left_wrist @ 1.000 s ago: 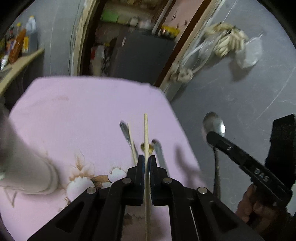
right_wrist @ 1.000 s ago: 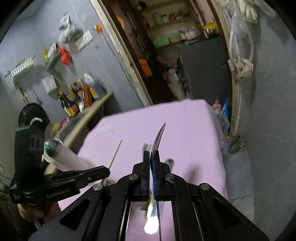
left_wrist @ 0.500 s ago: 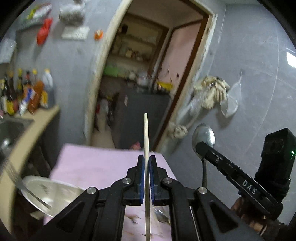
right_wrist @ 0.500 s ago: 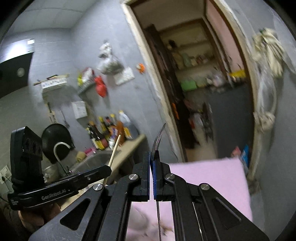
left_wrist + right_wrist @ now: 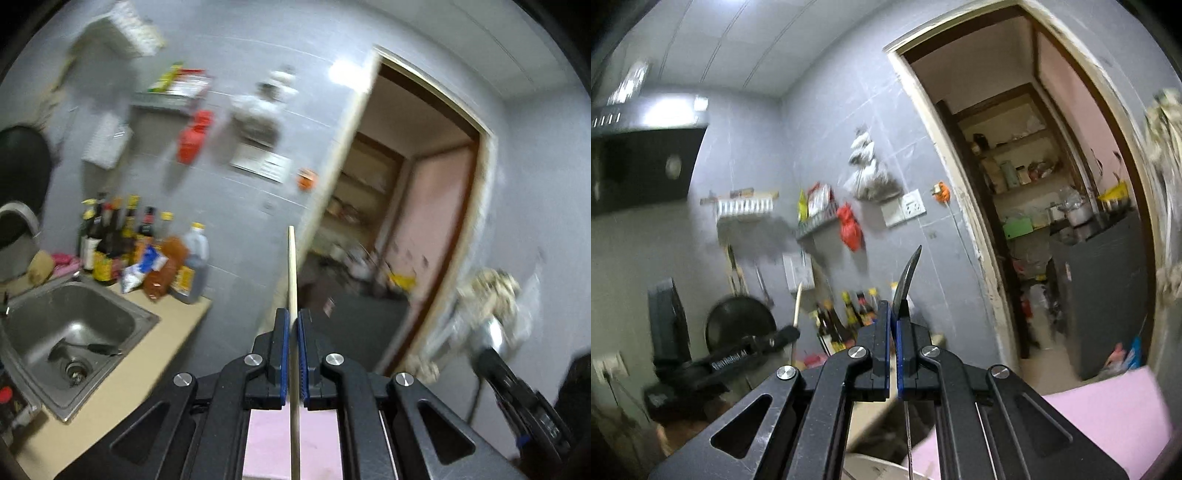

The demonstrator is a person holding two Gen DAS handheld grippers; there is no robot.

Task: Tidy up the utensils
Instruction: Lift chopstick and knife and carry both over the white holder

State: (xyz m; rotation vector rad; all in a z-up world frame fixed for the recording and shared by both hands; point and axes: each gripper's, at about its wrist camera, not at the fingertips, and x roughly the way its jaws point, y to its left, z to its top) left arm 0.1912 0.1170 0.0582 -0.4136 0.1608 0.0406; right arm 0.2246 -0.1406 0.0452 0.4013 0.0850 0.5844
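My left gripper (image 5: pixel 291 325) is shut on a pale wooden chopstick (image 5: pixel 292 273) that sticks up past the fingertips toward the wall. My right gripper (image 5: pixel 894 314) is shut on a metal spoon (image 5: pixel 907 280), seen edge-on, bowl upward. In the left wrist view the right gripper (image 5: pixel 495 363) shows at the far right with the spoon's bowl (image 5: pixel 496 332) blurred. In the right wrist view the left gripper (image 5: pixel 790 334) shows at the left with the chopstick tip (image 5: pixel 797 302). Both are raised high above the pink cloth (image 5: pixel 1108 410).
A steel sink (image 5: pixel 70 332) sits in a tan counter (image 5: pixel 147 369) at lower left, with sauce bottles (image 5: pixel 125 251) behind it. A doorway (image 5: pixel 1052 221) opens to a pantry. A black pan (image 5: pixel 738 325) hangs on the wall. A pale container rim (image 5: pixel 871 467) lies below.
Both grippers have tilted and lifted upward, away from the pink cloth, still holding the chopstick and spoon. The view now shows the wall, sink and doorway instead of the table.
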